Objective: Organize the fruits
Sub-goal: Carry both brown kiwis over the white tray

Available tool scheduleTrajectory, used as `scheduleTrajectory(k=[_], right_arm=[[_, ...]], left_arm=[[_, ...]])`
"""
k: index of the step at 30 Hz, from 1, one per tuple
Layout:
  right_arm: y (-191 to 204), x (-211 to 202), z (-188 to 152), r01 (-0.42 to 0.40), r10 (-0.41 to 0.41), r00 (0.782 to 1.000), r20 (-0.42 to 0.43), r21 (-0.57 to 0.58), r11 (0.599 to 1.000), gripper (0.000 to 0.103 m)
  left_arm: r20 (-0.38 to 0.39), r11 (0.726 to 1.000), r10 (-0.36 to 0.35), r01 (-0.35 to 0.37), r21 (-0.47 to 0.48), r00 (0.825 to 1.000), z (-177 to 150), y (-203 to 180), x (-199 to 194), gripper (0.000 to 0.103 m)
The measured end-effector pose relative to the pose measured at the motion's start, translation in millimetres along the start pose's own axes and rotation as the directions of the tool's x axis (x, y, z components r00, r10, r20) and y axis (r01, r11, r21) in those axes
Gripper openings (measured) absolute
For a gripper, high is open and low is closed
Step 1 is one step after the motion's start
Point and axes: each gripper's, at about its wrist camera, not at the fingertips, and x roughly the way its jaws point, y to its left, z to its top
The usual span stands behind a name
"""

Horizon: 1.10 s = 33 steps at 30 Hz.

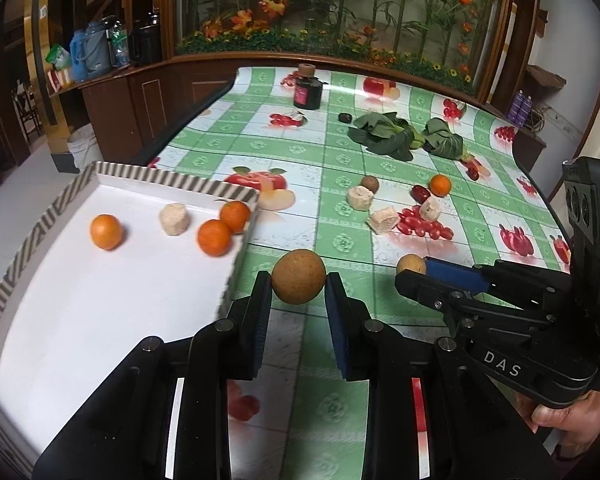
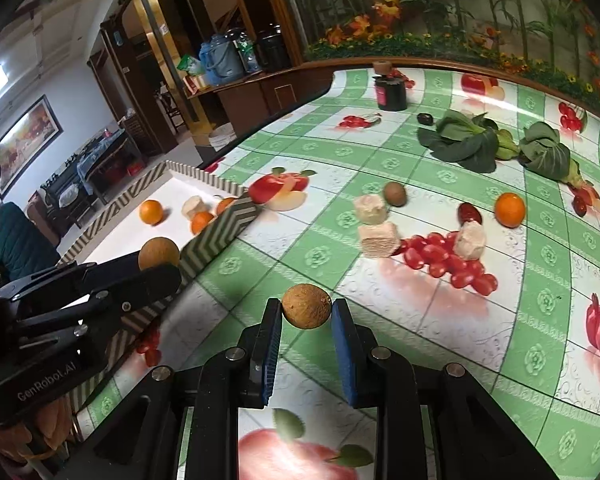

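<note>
left wrist view: the left gripper (image 1: 299,280) is clenched on a round brown rough-skinned fruit (image 1: 298,277), held up in the air just beside the near right corner of the white tray with the striped rim (image 1: 236,191). the tray lies to the left of the fingers, very close. three small round oranges (image 1: 214,237) and a pale cut chunk (image 1: 174,219) sit inside it. the right gripper (image 2: 307,307) is grasping a second round brown fruit (image 2: 307,306), over the green checked tablecloth (image 2: 440,340), farther from the tray. so the left hand is nearer and should likely drop first, moving left over the rim.
</note>
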Motion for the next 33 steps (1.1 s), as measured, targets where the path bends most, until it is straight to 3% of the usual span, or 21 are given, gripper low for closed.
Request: scheduleTrajectory(k=[18, 33], right_arm=[[67.2, 7.5, 16.4, -0.061, 0.062, 0.998, 0.008, -0.112, 0.992, 0.025], [116.7, 34.1, 31.2, -0.1, 0.096, 0.995, -0.032, -0.206, 0.973, 0.025]], left_arm=[[0.061, 0.994, 0.109, -0.108, -0.03, 0.992, 0.8, 57.3, -33.1, 0.027], [0.026, 0.978, 0.187, -0.183, -0.103, 0.982, 2.9, 126.1, -31.2, 0.027]])
